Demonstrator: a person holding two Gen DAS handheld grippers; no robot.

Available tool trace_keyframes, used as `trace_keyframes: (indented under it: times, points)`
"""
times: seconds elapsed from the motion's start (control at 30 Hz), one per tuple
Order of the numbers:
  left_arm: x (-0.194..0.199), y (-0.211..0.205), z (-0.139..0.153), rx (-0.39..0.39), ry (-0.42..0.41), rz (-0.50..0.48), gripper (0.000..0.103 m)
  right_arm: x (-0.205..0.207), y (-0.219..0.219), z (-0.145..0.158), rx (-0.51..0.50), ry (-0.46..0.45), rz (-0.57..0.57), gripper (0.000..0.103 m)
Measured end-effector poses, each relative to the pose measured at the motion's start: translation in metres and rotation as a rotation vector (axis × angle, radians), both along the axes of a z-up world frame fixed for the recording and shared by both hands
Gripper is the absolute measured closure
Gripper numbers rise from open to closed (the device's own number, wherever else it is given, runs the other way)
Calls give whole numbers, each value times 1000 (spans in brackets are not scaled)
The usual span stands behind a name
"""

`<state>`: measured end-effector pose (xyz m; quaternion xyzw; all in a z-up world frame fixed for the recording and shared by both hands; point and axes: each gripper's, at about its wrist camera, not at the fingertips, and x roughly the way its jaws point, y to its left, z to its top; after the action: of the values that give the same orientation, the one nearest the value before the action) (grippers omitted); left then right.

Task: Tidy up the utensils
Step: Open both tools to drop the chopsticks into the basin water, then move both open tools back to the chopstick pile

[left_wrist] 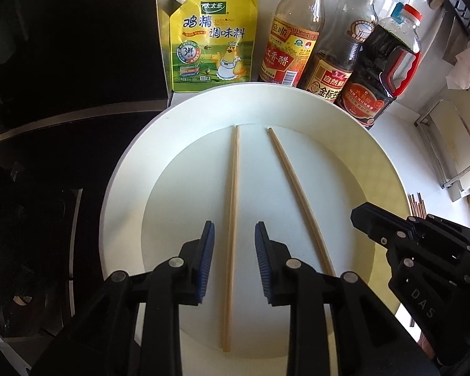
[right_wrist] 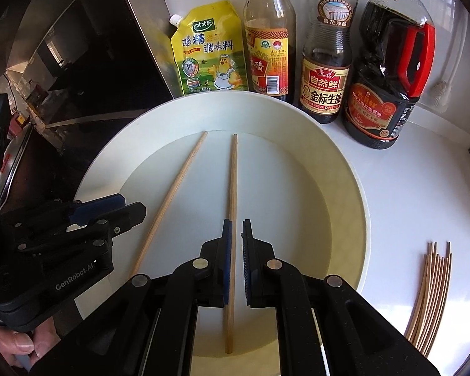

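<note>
On a white worktop (right_wrist: 407, 194) backed by a row of seasonings, two wooden chopsticks lie in a broad white plate (left_wrist: 125, 169), splayed apart at their near ends. The left gripper (left_wrist: 234, 232) hangs over the plate with its jaws spread, the left chopstick (left_wrist: 232, 219) lying loose between the blue pads and touched by neither. The right gripper (right_wrist: 237, 235) is pressed nearly together around the right chopstick (right_wrist: 232, 188); the stick sits against the left pad, with a sliver of gap showing at the other, so a firm pinch looks likely but cannot be confirmed.

Judging by the layout, the step in hand is setting a pair of chopsticks down in the plate, the left one apparently released already. The next move would call for the right gripper to let go as well, then for either gripper to travel to the bundle of chopsticks (right_wrist: 429, 294) lying on the worktop right of the plate.

Behind the plate stand a yellow chicken-seasoning pouch (left_wrist: 211, 37), a vinegar bottle (left_wrist: 294, 37), a soy sauce bottle (right_wrist: 327, 62) and a red-handled soy sauce jug (right_wrist: 388, 72). Left of the plate, a dark, glossy appliance is hard to make out. The bundle's near end runs out of frame, its count unclear, and only fingertips of a hand (right_wrist: 22, 344) show.
</note>
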<state>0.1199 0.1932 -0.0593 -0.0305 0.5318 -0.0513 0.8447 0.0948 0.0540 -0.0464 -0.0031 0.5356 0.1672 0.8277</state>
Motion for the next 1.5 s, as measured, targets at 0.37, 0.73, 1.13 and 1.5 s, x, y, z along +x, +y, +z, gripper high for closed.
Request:
trace_keyframes:
  times: [0.37, 0.73, 1.13, 1.5]
  points:
    - [-39, 7, 27, -4, -47, 51, 74, -26, -1, 19, 10, -23, 39, 97]
    - [-78, 6, 52, 22, -95, 101, 68, -54, -3, 48, 34, -89, 79, 90]
    - [-98, -39, 50, 12, -87, 47, 67, -80, -59, 58, 14, -100, 5, 86]
    - [-103, -138, 35, -25, -52, -130, 67, -116, -178, 46, -55, -69, -210, 82]
